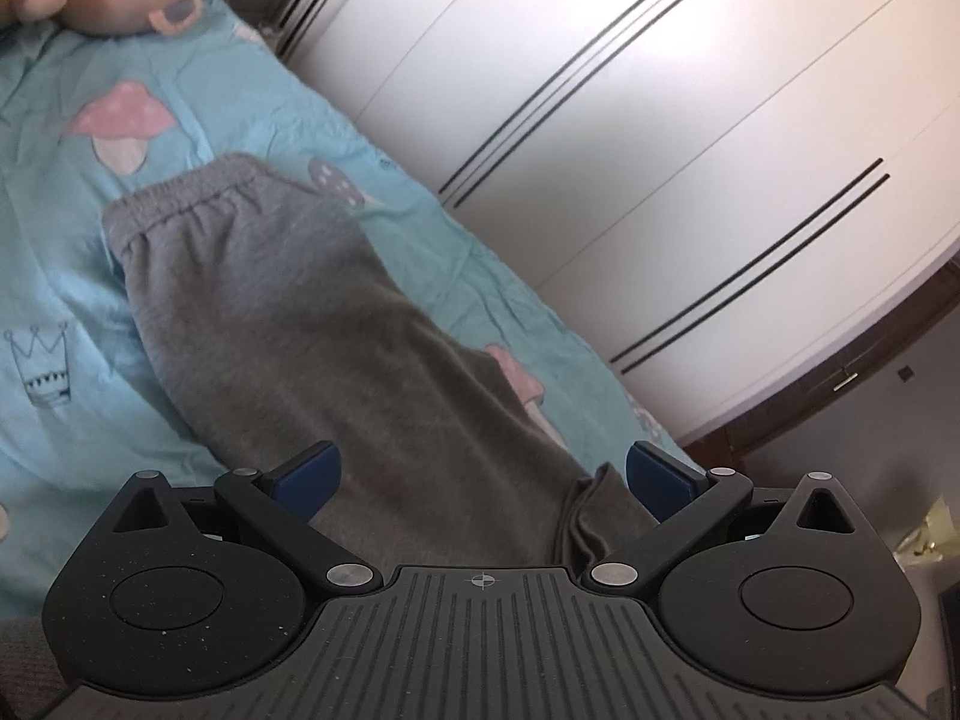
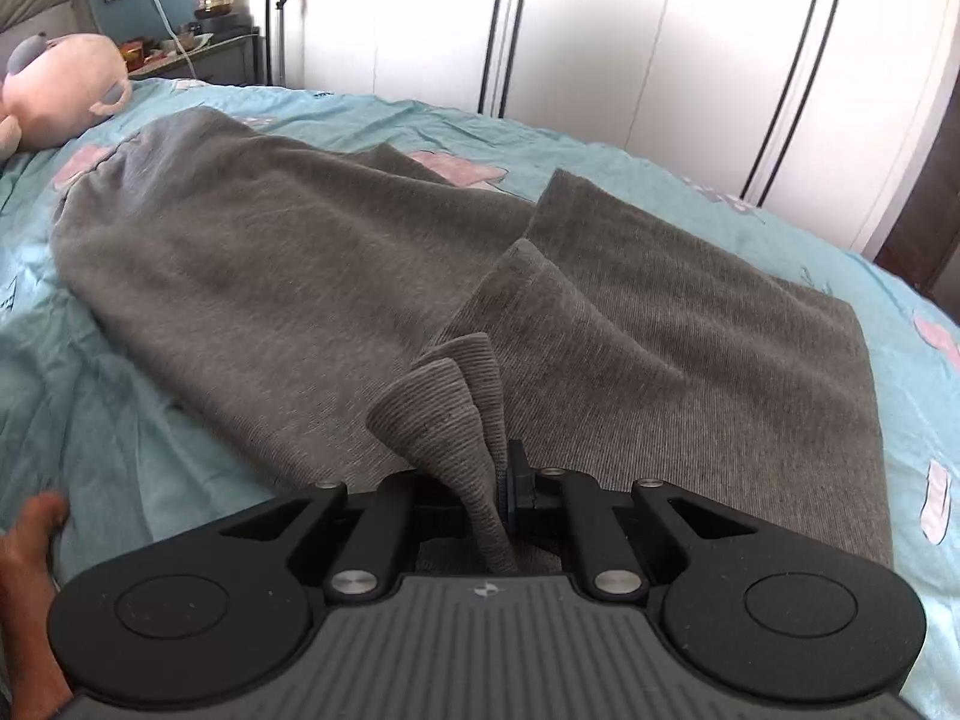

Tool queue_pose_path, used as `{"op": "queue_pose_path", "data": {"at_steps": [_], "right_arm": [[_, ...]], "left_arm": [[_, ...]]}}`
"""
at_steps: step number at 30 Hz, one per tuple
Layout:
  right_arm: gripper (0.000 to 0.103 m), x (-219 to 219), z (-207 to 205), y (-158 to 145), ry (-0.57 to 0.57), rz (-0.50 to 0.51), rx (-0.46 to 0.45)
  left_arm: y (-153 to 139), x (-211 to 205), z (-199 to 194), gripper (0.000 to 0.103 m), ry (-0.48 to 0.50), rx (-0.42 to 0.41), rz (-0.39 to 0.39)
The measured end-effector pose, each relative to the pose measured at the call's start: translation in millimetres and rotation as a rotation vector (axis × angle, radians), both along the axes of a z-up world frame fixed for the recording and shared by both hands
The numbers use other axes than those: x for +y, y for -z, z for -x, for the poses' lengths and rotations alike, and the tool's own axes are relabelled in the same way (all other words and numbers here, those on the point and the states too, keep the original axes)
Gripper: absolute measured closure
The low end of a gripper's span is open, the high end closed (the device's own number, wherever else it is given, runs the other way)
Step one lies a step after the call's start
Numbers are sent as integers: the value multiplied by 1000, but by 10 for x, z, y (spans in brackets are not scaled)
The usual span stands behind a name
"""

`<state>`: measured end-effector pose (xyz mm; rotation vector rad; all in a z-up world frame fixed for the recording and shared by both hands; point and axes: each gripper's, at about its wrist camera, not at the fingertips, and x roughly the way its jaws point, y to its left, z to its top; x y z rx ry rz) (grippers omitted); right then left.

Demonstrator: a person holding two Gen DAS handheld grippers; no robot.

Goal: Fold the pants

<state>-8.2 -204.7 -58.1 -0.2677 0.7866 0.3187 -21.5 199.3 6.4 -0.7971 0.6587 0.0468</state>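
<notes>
The left gripper (image 1: 480, 474) hovers with blue pads spread wide over the grey knit sweatpants (image 1: 288, 324), which lie on the turquoise mushroom-print bedsheet (image 1: 54, 228). The right gripper (image 2: 480, 498) is clamped on a ribbed grey cuff (image 2: 444, 414), beside the other trouser leg

Soft daylight, glare on wardrobe (image 2: 600, 30), fisheye-warped edges, slight blur

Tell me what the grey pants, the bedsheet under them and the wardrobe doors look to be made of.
Pants: soft knit, probably cotton fleece jersey; matte, with fine ribbing at the cuff.
Bedsheet: thin woven fabric, likely cotton; matte, creased, printed with mushrooms.
Wardrobe doors: smooth white panels with a slight sheen, probably laminate or painted board; the material cannot be settled.
</notes>
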Motion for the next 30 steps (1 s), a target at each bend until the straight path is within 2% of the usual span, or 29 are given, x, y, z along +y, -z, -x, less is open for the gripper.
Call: {"op": "queue_pose_path", "data": {"at_steps": [4, 7, 9, 11, 12, 13, 14, 16, 19, 20, 21, 22, 24, 27, 28, 30], "right_arm": [[94, -1, 71, -104, 5, -6, -24], [94, 9, 105, -76, 37, -47, -45], [93, 74, 87, 8, 33, -34, -36], [83, 109, 129, 93, 16, -9, 22], [72, 106, 147, 77, 9, -29, 33], [61, 82, 169, 16, -6, -74, 33], [60, 16, 191, -68, -23, -154, 43], [50, -176, 209, -232, -45, -373, 59], [46, -507, 138, -370, 41, -632, 28], [46, -600, 78, -368, 102, -673, 7], [47, -663, -4, -355, 184, -658, -11], [63, -687, -108, -321, 268, -603, -23], [85, -712, -326, -186, 394, -492, -19], [85, -704, -562, 107, 493, -460, 62], [85, -641, -592, 185, 473, -457, 80], [85, -419, -546, 183, 369, -452, 54]], "left_arm": [[101, 31, -29, 0, 0, 21, 51], [156, 17, -75, 0, 3, 32, 40], [213, -5, -136, 0, 13, 52, 30], [272, -14, -167, 0, 15, 69, 33], [297, -10, -179, 0, 13, 74, 37], [325, -6, -197, 0, 11, 80, 42], [356, -4, -215, 0, 10, 90, 46], [413, -15, -253, 0, 11, 108, 43], [498, -56, -338, 0, 14, 144, 23], [522, -74, -366, 0, 17, 159, 14], [543, -94, -400, 0, 19, 177, 3], [554, -111, -414, 0, 17, 192, -11], [584, -130, -434, 0, 11, 213, -40], [649, -139, -478, 0, 10, 233, -54], [673, -141, -497, 0, 9, 244, -56], [724, -152, -546, 0, 10, 266, -63]]}}
